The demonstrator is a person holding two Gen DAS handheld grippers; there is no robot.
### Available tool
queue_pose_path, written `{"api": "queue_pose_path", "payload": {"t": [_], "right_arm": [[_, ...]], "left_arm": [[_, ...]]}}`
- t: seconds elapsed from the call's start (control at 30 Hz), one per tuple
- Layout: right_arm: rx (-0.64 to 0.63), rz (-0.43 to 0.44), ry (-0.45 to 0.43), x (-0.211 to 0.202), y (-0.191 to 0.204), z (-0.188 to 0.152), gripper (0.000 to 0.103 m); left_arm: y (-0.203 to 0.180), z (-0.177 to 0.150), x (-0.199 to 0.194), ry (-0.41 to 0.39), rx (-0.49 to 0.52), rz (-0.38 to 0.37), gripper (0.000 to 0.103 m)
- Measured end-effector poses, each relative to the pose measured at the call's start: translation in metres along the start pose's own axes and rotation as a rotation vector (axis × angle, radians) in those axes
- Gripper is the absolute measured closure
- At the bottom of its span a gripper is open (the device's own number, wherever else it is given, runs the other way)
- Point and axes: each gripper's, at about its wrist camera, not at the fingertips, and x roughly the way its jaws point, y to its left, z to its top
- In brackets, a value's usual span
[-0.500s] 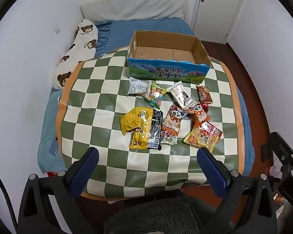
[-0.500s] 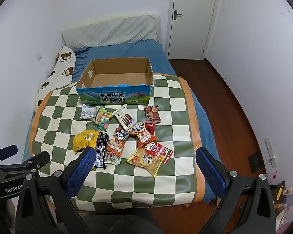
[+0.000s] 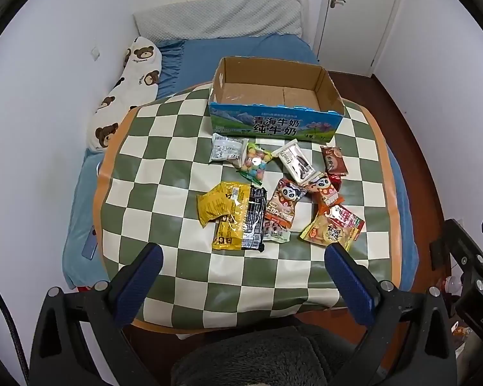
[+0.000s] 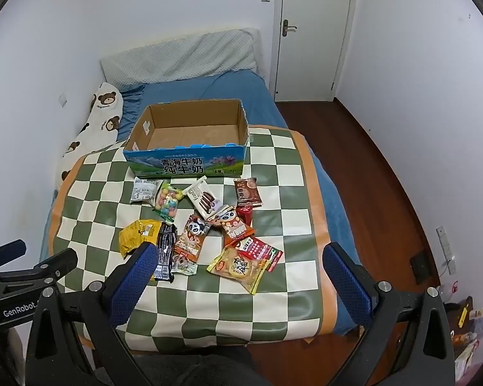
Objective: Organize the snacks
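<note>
A: Tongs first. Left gripper (image 3: 243, 265) hangs over the near edge of the checkered table (image 3: 164, 173), jaws spread wide, nothing between the blue pads. Right gripper (image 4: 240, 265): same, jaws wide apart, nothing held, above the table's near edge.

B: Snack positions, left to right?

A: All lie on the table in a loose cluster just in front of the cardboard box (image 3: 275, 109). Far row: white packet (image 3: 225, 149), bag of coloured candy balls (image 3: 254, 162) overlapping its right end, white biscuit packet (image 3: 296, 164), brown packet (image 3: 333, 160). Near row: yellow bag (image 3: 223, 207), black packet (image 3: 252, 218) lying on its right side, panda packet (image 3: 281, 207), second panda packet (image 3: 325, 189) with a red wrapper (image 4: 245, 214) just beside it, then a yellow-orange bag (image 3: 326, 233) overlapped by a red packet (image 3: 349, 218).

B: Box?

A: Open top, upright at the table's far edge, no snacks inside. Bear-print pillow (image 3: 128, 90) on the blue bed (image 3: 241, 48) behind, at the far left.
</note>
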Motion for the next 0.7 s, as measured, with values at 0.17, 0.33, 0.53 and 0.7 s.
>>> {"api": "queue_pose_path", "payload": {"t": [0.17,0.33,0.53,0.7], "right_arm": [[-0.007,-0.005,-0.003,-0.0021,0.0006,-0.002,0.0],[-0.007,-0.006,-0.004,-0.0019,0.0005,-0.0025,0.0],[-0.005,-0.008,-0.005,-0.0016,0.0005,-0.0025,0.0],[-0.004,-0.008,-0.004,-0.0011,0.0003,-0.0024,0.0]], "left_arm": [[-0.0009,0.0,0.0,-0.002,0.001,0.001,0.0],[-0.0003,-0.0003,-0.0001,-0.003,0.003,0.001,0.0],[-0.0011,0.0011,-0.0013,-0.003,0.004,0.005,0.0],[-0.0001,0.0009,-0.0019,-0.006,0.005,0.007,0.0]]}}
